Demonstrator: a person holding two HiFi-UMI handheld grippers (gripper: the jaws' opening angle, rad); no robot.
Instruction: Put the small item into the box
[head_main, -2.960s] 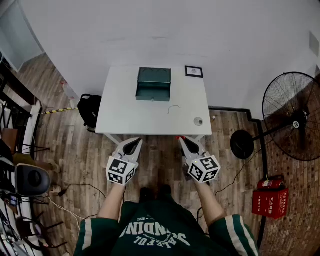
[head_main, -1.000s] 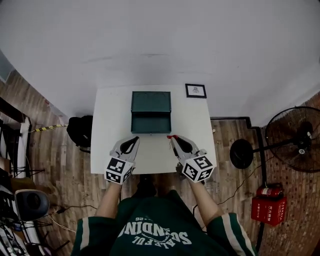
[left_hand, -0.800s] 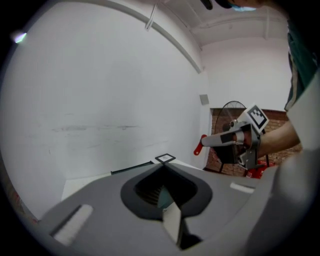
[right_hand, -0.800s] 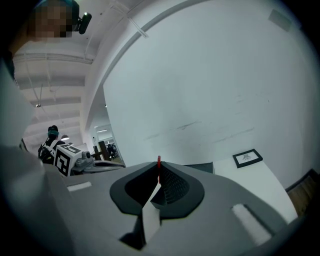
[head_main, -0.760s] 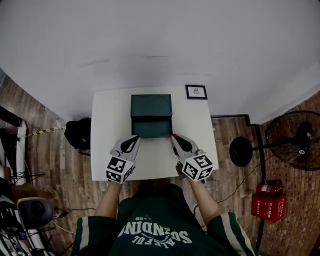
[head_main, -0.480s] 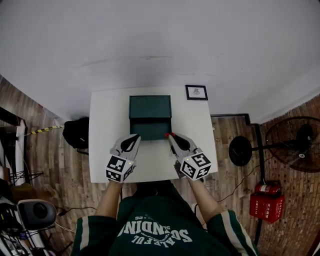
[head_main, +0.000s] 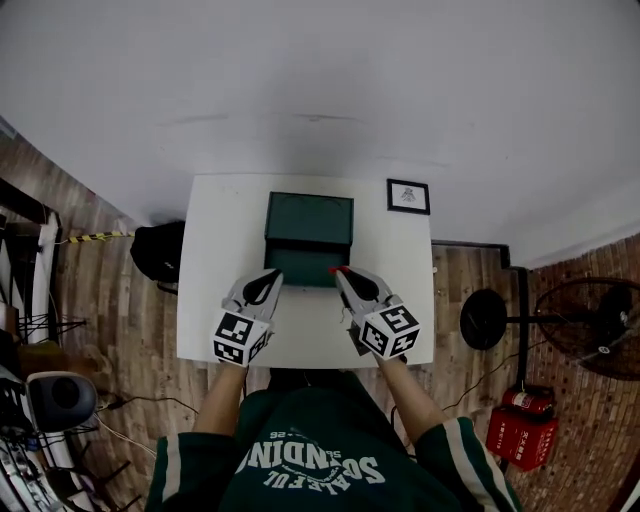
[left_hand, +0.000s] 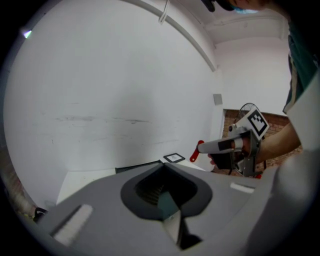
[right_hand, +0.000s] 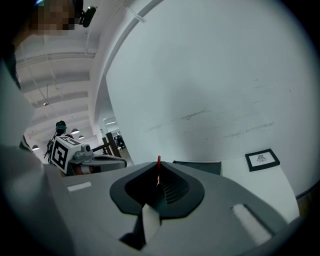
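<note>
A dark green box (head_main: 309, 237) stands open at the back middle of the white table (head_main: 215, 250), its lid tipped back. My right gripper (head_main: 341, 274) is shut on a small red item (head_main: 337, 269), held right at the box's front right edge. The red item shows edge-on as a thin strip (right_hand: 158, 167) between the jaws, and from the left gripper view it sticks out of the right gripper's tip (left_hand: 194, 152). My left gripper (head_main: 268, 284) hovers by the box's front left corner, shut and with nothing in it.
A small framed picture (head_main: 408, 196) sits at the table's back right corner. On the floor are a black bag (head_main: 158, 250) to the left, a standing fan (head_main: 600, 330) and a red extinguisher box (head_main: 520, 432) to the right. A white wall rises behind the table.
Three seconds ago both grippers hung before the table's front edge; they have moved forward over it to the box. In the last second the right tip edged closer to the box front.
</note>
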